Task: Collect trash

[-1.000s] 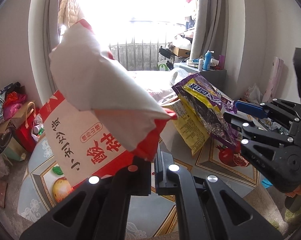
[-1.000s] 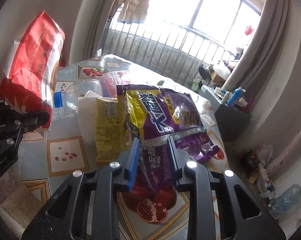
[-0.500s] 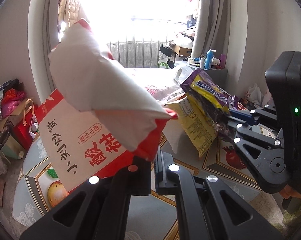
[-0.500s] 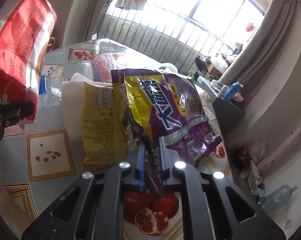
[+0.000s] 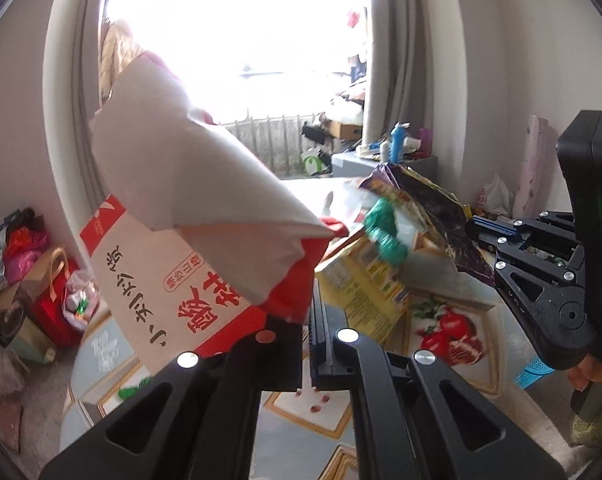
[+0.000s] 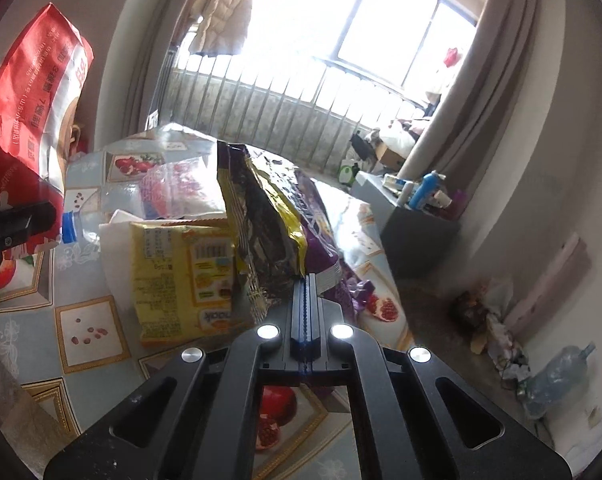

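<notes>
Two grippers each pinch a piece of trash above the table [image 6: 81, 332]. The left gripper [image 5: 311, 320] has its jaws pressed together on the bottom edge of a red-and-white bag [image 5: 189, 216], which stands up and leans away from the camera, its white side folded over at the top and printed red characters lower down. In the right wrist view the same bag [image 6: 33, 92] shows at the far left, held clear of the table by the left gripper [image 6: 21, 220].

The right gripper [image 6: 307, 292] has its blue pads shut tight on the lower edge of a purple-and-yellow wrapper [image 6: 269, 216], which rises tilted above the tabletop. From the left wrist view that wrapper [image 5: 433, 208] hangs from the right gripper [image 5: 477, 224] at the right side, and a person's fingers [image 5: 589, 376] show under the gripper's handle.

Several more pieces lie on the table, which wears a fruit-patterned cloth. A yellow packet [image 6: 185, 276] rests flat just beside the lifted wrapper, partly on a white sheet [image 6: 113, 248]. Behind it lies a clear plastic bottle [image 6: 113, 208] with a blue cap, on its side, and a clear bag [image 6: 181, 188] with pink print. Another plastic bottle [image 6: 557, 376] lies on the floor at the right, near a heap of scraps [image 6: 489, 320].
</notes>
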Demonstrator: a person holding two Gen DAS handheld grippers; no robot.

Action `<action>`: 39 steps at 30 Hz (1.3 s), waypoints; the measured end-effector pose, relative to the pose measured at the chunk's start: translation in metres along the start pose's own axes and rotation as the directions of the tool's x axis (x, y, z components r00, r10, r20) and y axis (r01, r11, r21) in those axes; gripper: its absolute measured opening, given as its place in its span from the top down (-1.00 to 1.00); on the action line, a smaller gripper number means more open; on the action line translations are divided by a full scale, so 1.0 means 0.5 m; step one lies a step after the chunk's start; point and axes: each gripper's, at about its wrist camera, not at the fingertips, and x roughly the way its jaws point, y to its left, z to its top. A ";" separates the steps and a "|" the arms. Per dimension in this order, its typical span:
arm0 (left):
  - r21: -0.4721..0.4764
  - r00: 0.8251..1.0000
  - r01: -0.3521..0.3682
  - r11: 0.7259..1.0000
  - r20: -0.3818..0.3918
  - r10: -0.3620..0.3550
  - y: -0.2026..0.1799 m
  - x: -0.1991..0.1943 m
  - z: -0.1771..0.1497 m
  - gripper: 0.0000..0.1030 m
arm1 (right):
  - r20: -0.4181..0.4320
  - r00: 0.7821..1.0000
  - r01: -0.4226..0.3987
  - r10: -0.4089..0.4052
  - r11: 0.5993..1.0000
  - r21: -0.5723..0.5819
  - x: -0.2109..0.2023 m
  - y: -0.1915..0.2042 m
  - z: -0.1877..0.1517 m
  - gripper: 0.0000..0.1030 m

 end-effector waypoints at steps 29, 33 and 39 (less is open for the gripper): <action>-0.005 0.480 0.840 0.543 -0.461 -0.746 -0.726 0.282 0.136 0.96 | -0.315 0.920 0.384 -0.232 0.691 0.612 -0.042 -0.577 -0.381 1.00; -0.012 0.424 0.845 0.534 -0.594 -0.684 -0.857 0.354 0.083 0.96 | -0.358 0.929 0.343 -0.098 0.591 0.730 0.026 -0.640 -0.487 1.00; 0.014 0.386 0.827 0.562 -0.741 -0.549 -0.991 0.463 -0.016 0.89 | -0.317 0.944 0.259 0.090 0.390 0.883 0.123 -0.716 -0.627 1.00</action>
